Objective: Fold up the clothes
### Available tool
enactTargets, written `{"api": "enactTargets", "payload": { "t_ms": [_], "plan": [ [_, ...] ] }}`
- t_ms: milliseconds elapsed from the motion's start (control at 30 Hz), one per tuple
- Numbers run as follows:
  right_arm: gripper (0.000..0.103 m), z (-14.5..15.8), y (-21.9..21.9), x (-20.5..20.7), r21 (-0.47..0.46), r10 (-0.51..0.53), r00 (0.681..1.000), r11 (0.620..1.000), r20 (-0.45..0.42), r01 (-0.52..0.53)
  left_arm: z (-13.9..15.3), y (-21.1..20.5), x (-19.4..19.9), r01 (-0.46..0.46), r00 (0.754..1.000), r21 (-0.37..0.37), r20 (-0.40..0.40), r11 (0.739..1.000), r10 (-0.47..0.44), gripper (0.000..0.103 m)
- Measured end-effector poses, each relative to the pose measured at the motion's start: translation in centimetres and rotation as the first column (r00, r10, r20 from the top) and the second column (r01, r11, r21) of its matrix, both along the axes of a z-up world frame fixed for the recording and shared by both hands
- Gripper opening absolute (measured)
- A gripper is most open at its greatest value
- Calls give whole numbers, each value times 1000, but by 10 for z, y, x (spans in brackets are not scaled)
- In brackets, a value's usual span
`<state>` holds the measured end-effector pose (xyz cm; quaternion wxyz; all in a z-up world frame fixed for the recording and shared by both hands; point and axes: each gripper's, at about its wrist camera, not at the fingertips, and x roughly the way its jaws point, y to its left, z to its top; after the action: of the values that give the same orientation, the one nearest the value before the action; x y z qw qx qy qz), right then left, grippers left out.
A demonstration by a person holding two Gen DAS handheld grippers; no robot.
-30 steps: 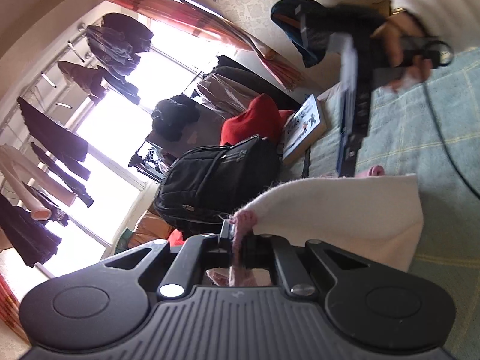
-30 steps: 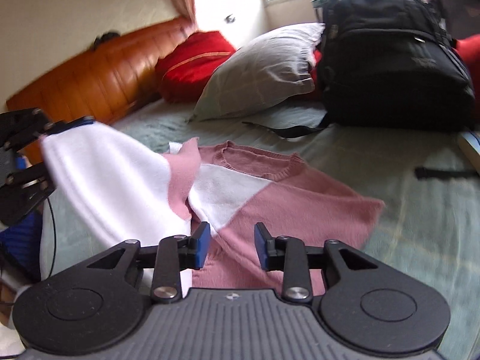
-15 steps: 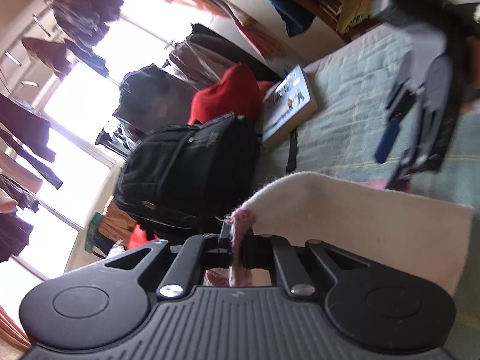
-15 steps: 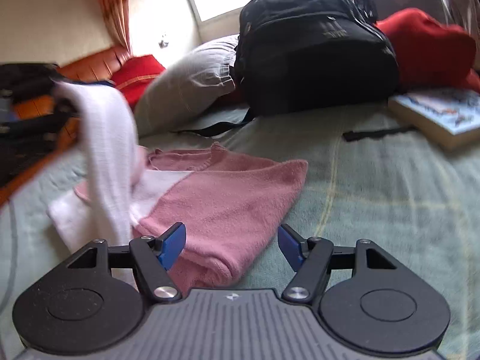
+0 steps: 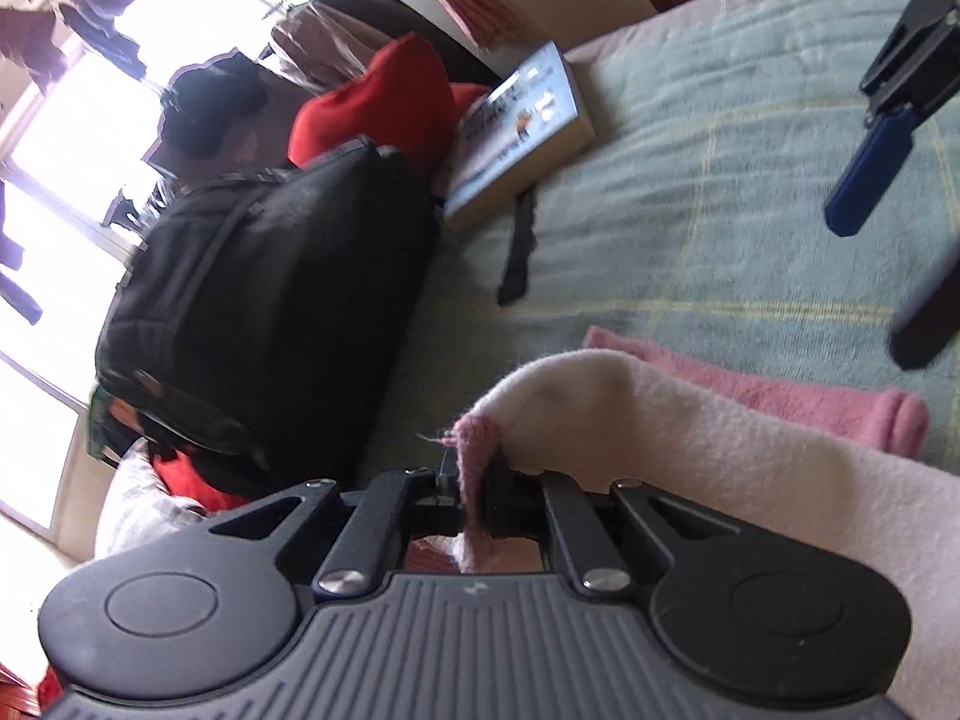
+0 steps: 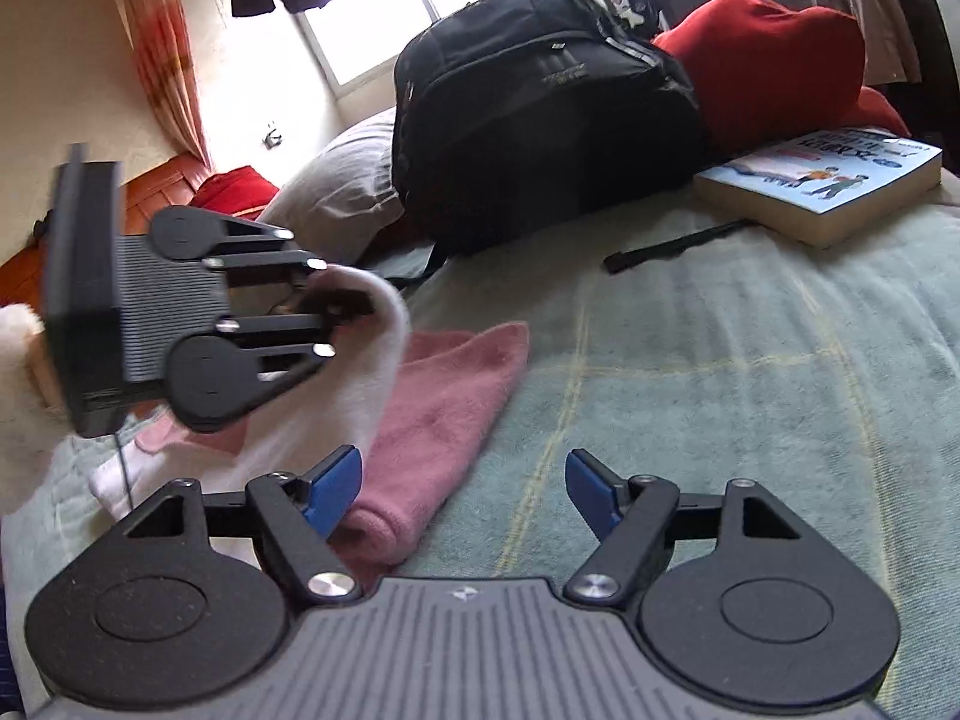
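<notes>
The pink and white sweater (image 6: 444, 402) lay on the green checked bed cover (image 6: 750, 396), its pink body flat with one folded edge just before the right claw (image 6: 463, 489). One white sleeve (image 5: 708, 444) was lifted off the garment and arched over it. The sleeve's pink cuff (image 5: 474, 462) was pinched between the jaws of the left claw (image 5: 471, 480), which stood closed on it. In the right wrist view the left claw (image 6: 345, 315) hung above the sweater's near-left part, with the white sleeve draped from it down to the bed. The right claw's jaws stood wide apart and had just been opening; nothing was clamped between them, though the left blue pad (image 6: 333, 483) sat just beside the folded pink edge. In the left wrist view one blue pad of the right claw (image 5: 867, 171) appeared at the upper right, above the cover. Beyond the sweater, a black backpack (image 6: 540, 102) stood against a grey pillow (image 6: 336, 192), with a red cushion (image 6: 774, 54) to its right. A paperback book (image 6: 822, 180) lay flat near the backpack, and a black strap (image 6: 672, 249) lay on the cover just beside the book.
</notes>
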<state>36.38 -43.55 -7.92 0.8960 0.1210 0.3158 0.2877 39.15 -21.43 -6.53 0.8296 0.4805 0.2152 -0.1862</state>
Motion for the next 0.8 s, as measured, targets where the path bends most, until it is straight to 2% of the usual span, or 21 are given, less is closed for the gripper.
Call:
{"api": "enactTargets", "payload": {
  "t_ms": [33,167,267,333,433,500,667,733,800],
  "plan": [
    [80,-1,2,-1,-6,6,1000,1000,0,-6,-4,0,2,-11,1000,-5,-9,1000,11,14],
    [80,-2,2,-3,-4,17,1000,1000,-4,-17,-9,-1,3,-29,999,-20,-21,999,29,15],
    [80,-3,1,-2,4,11,1000,1000,-11,-11,1,-1,1,-34,999,-29,-15,999,34,16],
    [80,-3,1,-3,9,13,1000,1000,-12,-13,14,1,4,-51,999,-75,-15,996,50,29],
    [80,-3,5,-5,4,27,1000,1000,-8,-27,33,1,7,-73,997,-143,7,987,75,40],
    [80,-3,6,-6,5,33,999,999,-6,-33,44,1,7,-83,996,-173,18,981,87,40],
    [80,-5,3,-7,38,39,999,999,-11,-39,55,18,-9,-142,989,-190,-59,972,133,45],
    [80,-5,1,-7,56,44,999,998,-10,-43,56,37,-24,-221,972,-224,-128,949,196,51],
    [80,-4,1,-8,64,54,999,997,-4,-53,54,62,-44,-327,935,-292,-241,899,261,55]
  ]
}}
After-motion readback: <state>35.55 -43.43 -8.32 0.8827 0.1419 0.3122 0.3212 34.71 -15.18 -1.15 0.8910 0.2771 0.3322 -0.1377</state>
